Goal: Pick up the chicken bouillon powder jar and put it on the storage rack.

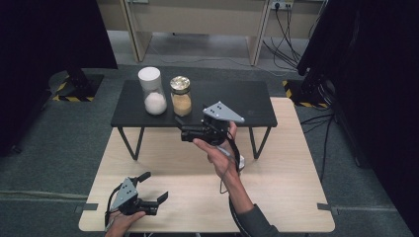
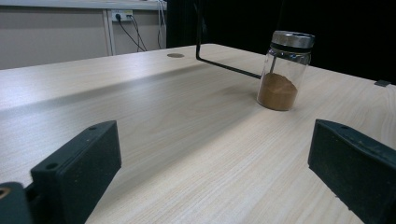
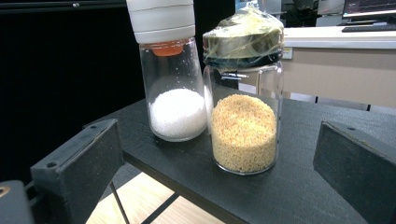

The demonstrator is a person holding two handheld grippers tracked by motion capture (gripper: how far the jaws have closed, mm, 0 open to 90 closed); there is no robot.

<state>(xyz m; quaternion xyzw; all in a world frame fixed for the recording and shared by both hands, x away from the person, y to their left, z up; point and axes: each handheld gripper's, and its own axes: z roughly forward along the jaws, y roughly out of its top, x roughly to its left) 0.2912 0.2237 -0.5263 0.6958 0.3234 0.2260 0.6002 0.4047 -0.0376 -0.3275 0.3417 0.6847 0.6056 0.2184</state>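
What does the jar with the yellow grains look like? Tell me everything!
The jar with the yellow grains is clear glass, standing upright on the black shelf. Tiny golden grains fill roughly its lower half. Its dark lid is wrapped in crinkly see-through film. The white-capped jar stands right beside it, very close; whether they touch is unclear. The right claw points at it, jaws wide open, not touching.

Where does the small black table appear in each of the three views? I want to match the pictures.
High view: the small black table stands at upper centre on the light wooden desk, carrying the jar of yellow grains.
Left gripper view: its thin black leg shows at top centre.
Right gripper view: its top crosses the lower half, under that jar.
Shared landmark: the light wooden desk beneath it.
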